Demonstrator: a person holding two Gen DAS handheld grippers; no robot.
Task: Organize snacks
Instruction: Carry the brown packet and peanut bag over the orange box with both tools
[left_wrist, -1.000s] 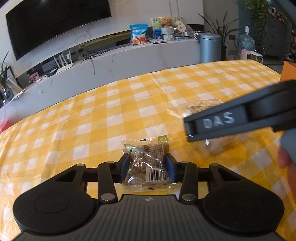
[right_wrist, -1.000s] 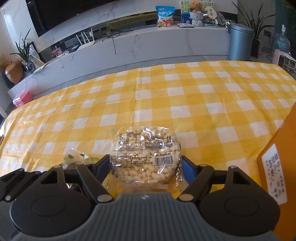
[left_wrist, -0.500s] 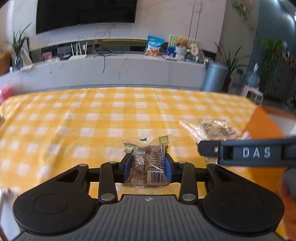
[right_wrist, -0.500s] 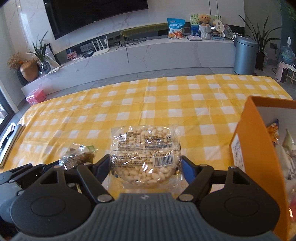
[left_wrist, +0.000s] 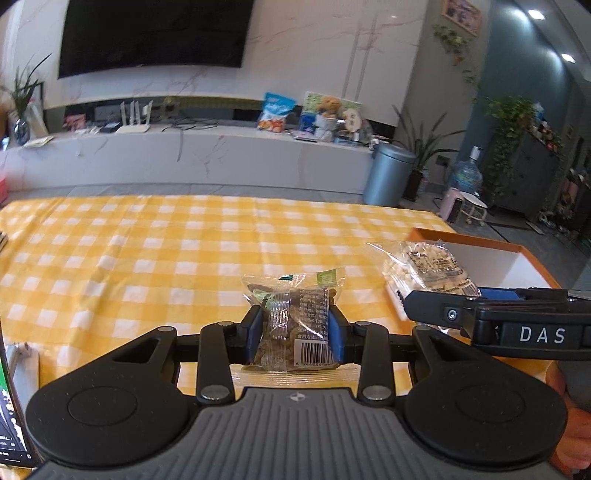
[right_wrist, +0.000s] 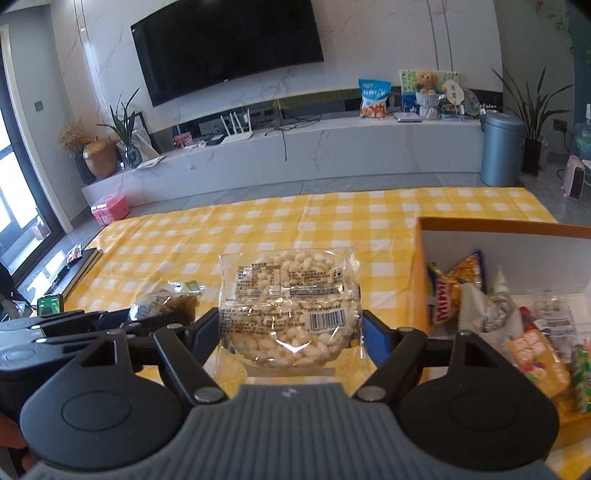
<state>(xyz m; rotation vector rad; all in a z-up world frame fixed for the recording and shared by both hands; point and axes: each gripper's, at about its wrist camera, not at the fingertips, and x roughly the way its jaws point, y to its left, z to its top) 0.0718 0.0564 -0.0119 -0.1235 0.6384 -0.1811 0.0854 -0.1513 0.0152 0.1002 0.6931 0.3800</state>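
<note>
We hold two packets clear of the tabletop (right_wrist: 332, 221), one in each tool. The left tool (left_wrist: 295, 332) is clamped on the dark snack (left_wrist: 293, 325), its pads pressing the packet's two sides. The right tool (right_wrist: 291, 332) is clamped on the puffed snack (right_wrist: 290, 306), a wide round packet that keeps its pads far apart.

The relation that governs the coming move is the bearing of the box (right_wrist: 419, 266) from each tool. In the right wrist view the open orange box lies at 3 o'clock of the right tool, just beside it, with its near wall facing the tool and several packets already inside. In the left wrist view the box (left_wrist: 480, 242) lies at 2 o'clock, beyond the right tool (left_wrist: 406, 295) and the puffed snack (left_wrist: 424, 269), which stand between the left tool and the opening.

We judge the right tool to be the nearer one, so its packet should go in first; the left tool has to cross the same path. The puffed snack lies flat and broad across its tool, so we expect it to need height to pass over the box wall. The dark snack runs lengthwise along its tool and is narrower.
</note>
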